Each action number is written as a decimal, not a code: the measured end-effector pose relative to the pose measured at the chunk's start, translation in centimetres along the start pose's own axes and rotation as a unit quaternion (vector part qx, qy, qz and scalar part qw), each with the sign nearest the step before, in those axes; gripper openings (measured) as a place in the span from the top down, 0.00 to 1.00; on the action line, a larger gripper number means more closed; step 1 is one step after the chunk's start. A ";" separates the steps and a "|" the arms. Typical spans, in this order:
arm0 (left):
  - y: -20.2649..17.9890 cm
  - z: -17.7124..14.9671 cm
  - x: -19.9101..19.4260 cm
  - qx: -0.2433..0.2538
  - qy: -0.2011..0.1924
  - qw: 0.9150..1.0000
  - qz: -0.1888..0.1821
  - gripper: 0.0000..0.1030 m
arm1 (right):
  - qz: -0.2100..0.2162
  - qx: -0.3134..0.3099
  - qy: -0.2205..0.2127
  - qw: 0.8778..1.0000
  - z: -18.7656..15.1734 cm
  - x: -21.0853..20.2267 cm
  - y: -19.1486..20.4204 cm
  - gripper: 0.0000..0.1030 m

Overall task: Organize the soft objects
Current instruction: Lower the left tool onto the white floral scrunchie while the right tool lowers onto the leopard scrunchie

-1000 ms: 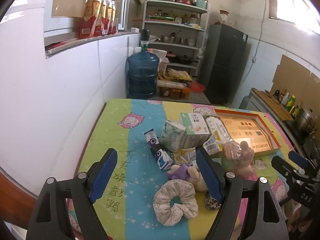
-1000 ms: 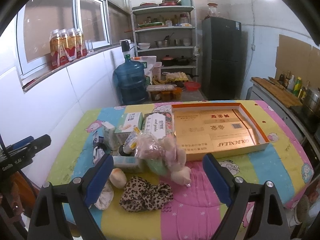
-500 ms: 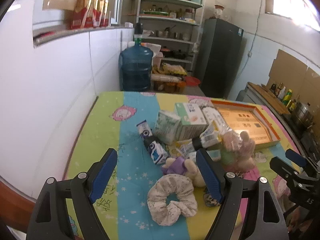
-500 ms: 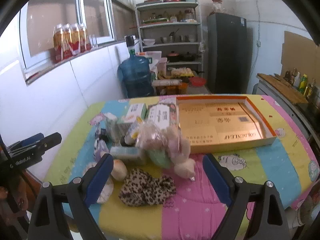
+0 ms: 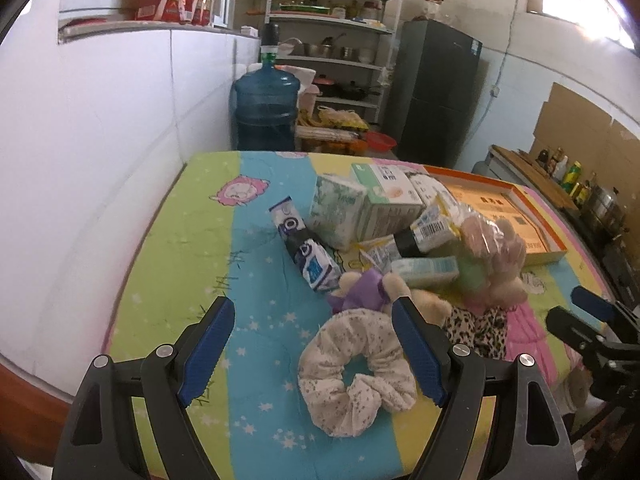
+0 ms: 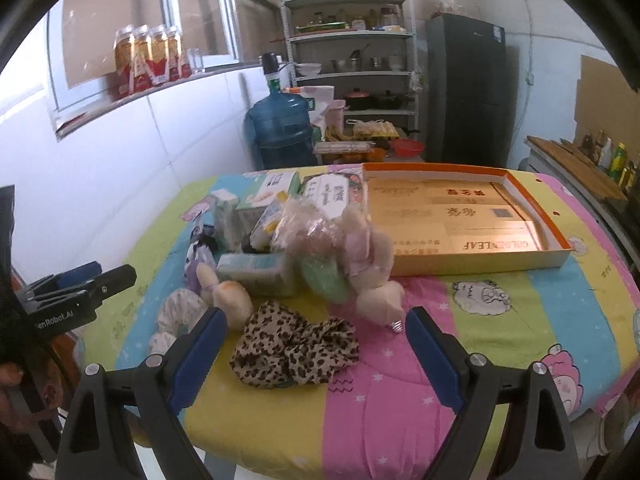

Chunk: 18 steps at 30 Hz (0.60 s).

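Observation:
A white flowered scrunchie (image 5: 356,364) lies on the bright striped tablecloth, close in front of my open, empty left gripper (image 5: 310,344). A leopard-print scrunchie (image 6: 294,348) lies between the fingers of my open, empty right gripper (image 6: 314,354). A small plush toy in purple (image 5: 374,290) and a bagged pink plush toy (image 6: 344,246) lie behind them. An open orange-rimmed cardboard box (image 6: 472,220) sits at the right of the table.
Tissue packs, cartons and tubes (image 5: 368,208) are heaped mid-table. A white wall (image 5: 100,168) runs along the left edge. A water jug (image 6: 282,128), shelves (image 6: 352,52) and a dark fridge (image 6: 466,88) stand beyond the table.
Both grippers have moved closer to the table and a little lower; the scrunchies loom larger. Nothing was grasped, and the objects have not moved.

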<state>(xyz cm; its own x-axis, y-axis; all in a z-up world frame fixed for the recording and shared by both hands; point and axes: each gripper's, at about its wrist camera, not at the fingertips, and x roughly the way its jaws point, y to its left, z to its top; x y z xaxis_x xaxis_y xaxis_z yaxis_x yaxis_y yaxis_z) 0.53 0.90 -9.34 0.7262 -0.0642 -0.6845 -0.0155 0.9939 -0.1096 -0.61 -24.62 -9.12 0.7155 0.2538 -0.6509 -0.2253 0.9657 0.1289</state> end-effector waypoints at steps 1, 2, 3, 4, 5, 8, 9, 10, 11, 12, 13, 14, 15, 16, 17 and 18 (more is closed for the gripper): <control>0.1 -0.3 0.3 0.003 0.002 1.000 -0.002 0.21 | 0.003 -0.002 0.002 1.000 -0.3 0.2 0.1 0.11; 0.0 -0.7 0.8 0.008 0.007 1.000 -0.004 0.21 | 0.006 -0.003 0.005 1.000 -0.6 0.5 0.1 0.11; 0.0 -1.0 1.1 0.011 0.011 1.000 -0.005 0.21 | 0.007 -0.004 0.008 1.000 -0.8 0.7 0.2 0.11; 0.0 -1.4 1.4 0.014 0.016 1.000 -0.007 0.21 | 0.009 -0.005 0.011 1.000 -0.9 0.8 0.2 0.11; 0.0 -1.7 1.9 0.017 0.022 1.000 -0.010 0.21 | 0.010 -0.006 0.014 1.000 -1.1 1.0 0.2 0.11; -0.1 -2.5 3.3 0.020 0.037 0.999 -0.018 0.21 | 0.013 -0.007 0.021 1.000 -1.5 1.6 0.2 0.11; 0.0 -2.7 3.7 0.020 0.042 0.999 -0.019 0.21 | 0.014 -0.006 0.022 1.000 -1.6 1.8 0.2 0.11; 0.1 -2.9 4.2 0.019 0.048 0.998 -0.019 0.21 | 0.015 -0.005 0.024 1.000 -1.6 2.0 0.2 0.11; 0.1 -3.1 4.7 0.017 0.054 0.998 -0.019 0.21 | 0.015 -0.005 0.027 1.000 -1.7 2.2 0.0 0.11; 0.2 -3.2 5.1 0.016 0.058 0.998 -0.019 0.21 | 0.015 -0.005 0.028 0.999 -1.8 2.5 0.0 0.11; 0.2 -3.3 5.4 0.016 0.061 0.998 -0.019 0.21 | 0.014 -0.005 0.031 0.999 -1.9 2.8 -0.1 0.11; 0.2 -3.4 5.7 0.017 0.063 0.998 -0.017 0.21 | 0.013 -0.005 0.033 0.999 -2.0 3.1 -0.2 0.11; 0.2 -3.5 6.0 0.019 0.065 0.998 -0.015 0.21 | 0.012 -0.005 0.036 0.999 -2.1 3.4 -0.2 0.11; 0.1 -3.6 6.3 0.022 0.068 0.997 -0.013 0.21 | 0.011 -0.003 0.040 0.999 -2.2 3.9 -0.3 0.11; 0.1 -3.7 6.5 0.023 0.070 0.997 -0.012 0.21 | 0.009 -0.002 0.042 0.999 -2.2 4.2 -0.4 0.11; 0.0 -3.8 6.8 0.025 0.073 0.997 -0.011 0.21 | 0.007 -0.001 0.045 0.999 -2.3 4.6 -0.5 0.11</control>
<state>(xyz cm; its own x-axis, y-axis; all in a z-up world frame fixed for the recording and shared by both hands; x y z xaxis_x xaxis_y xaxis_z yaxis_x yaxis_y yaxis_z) 2.85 0.16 -16.67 0.6183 -0.0952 -0.7802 0.0364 0.9950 -0.0926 1.33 -24.09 -13.90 0.6495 0.2612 -0.7141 -0.2358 0.9620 0.1374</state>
